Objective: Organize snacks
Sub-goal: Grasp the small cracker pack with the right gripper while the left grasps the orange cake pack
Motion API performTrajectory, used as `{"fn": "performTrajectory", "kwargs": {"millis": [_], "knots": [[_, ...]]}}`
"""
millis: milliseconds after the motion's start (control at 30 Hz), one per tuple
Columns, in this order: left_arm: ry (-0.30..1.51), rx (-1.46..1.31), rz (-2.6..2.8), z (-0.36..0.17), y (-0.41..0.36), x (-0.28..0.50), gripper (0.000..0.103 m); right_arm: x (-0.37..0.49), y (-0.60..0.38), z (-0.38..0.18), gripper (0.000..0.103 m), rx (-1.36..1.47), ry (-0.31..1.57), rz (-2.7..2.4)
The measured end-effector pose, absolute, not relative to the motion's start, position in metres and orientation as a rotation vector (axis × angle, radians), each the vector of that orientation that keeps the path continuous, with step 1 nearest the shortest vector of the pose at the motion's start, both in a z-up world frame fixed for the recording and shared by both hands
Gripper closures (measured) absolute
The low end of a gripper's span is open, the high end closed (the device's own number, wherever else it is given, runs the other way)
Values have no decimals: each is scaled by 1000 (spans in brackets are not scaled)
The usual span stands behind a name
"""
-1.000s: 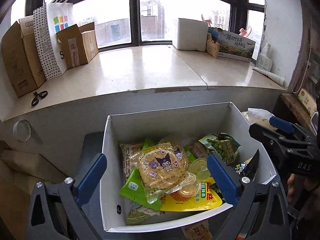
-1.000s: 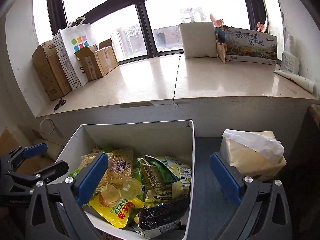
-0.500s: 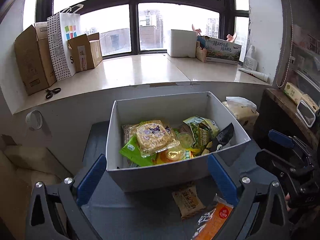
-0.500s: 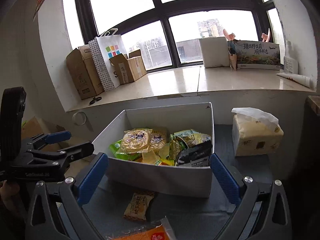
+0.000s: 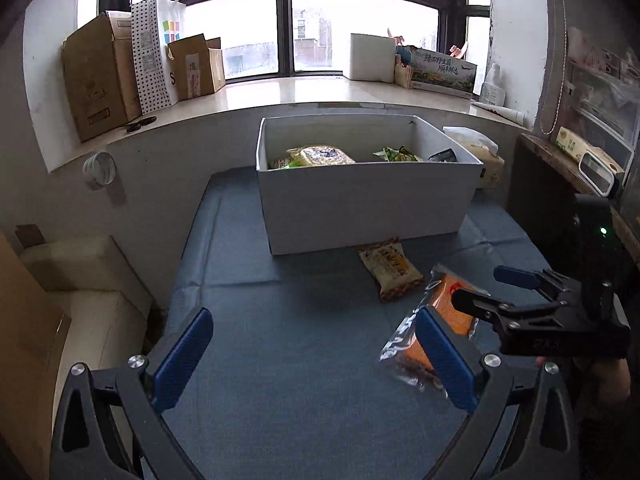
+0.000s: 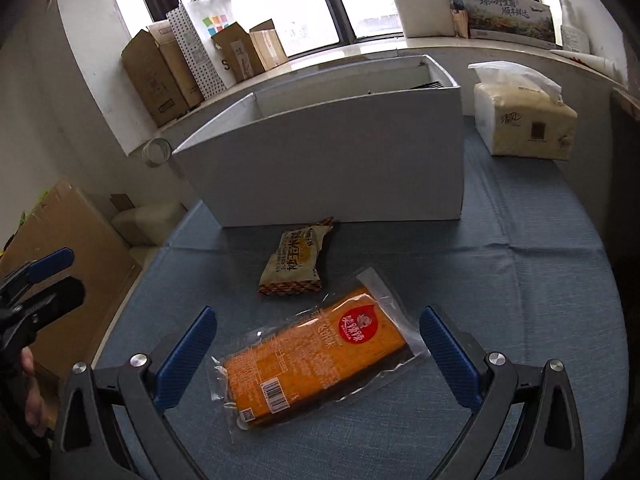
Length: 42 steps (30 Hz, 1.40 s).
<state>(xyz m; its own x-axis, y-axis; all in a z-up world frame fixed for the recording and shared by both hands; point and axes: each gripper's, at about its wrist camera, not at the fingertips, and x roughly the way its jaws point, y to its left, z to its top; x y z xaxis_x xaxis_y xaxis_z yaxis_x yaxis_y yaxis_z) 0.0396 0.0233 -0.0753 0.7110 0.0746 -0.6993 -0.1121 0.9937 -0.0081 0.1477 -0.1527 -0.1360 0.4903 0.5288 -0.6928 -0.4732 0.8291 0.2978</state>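
A white box (image 5: 368, 204) (image 6: 340, 168) holding several snack packs stands at the back of the blue cloth. A small yellow snack pack (image 5: 390, 270) (image 6: 296, 262) lies just in front of it. An orange pack in clear wrap (image 6: 316, 360) (image 5: 450, 306) lies nearer to me. My right gripper (image 6: 316, 354) is open, low over the orange pack, its fingers either side of it. My left gripper (image 5: 316, 354) is open and empty over bare cloth, left of both packs.
A tissue pack (image 6: 524, 120) sits right of the box. Cardboard boxes (image 5: 100, 80) and a paper bag (image 5: 156, 48) stand on the window ledge. A cardboard sheet (image 6: 68, 248) and beige cushions (image 5: 88, 280) lie left of the table.
Both grippers have pulled back from over the box and dropped low towards the cloth. The right gripper now straddles the orange pack. Both stay open.
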Motion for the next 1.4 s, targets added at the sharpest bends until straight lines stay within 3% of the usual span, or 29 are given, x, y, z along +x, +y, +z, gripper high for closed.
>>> {"fn": "performTrajectory", "kwargs": {"millis": [333,633,700,800,1033,1400], "knots": [[814,-124,144,-92,55,15,0,186,-57,-152,0,-220,881,577],[841,-151,158,-105,71,12,0,203,-37,-173,0,-240,957,531],[842,-146,153,-105,70,13,0,203,-36,-176,11,-258,963,514],[851,-134,145,-108,66,16,0,201,-40,-171,52,-249,938,519],[868,-110,103,-109,55,22,0,201,-57,-160,53,-207,933,541],[949,40,-164,-118,-13,73,0,149,-171,-86,53,-27,784,534]]}}
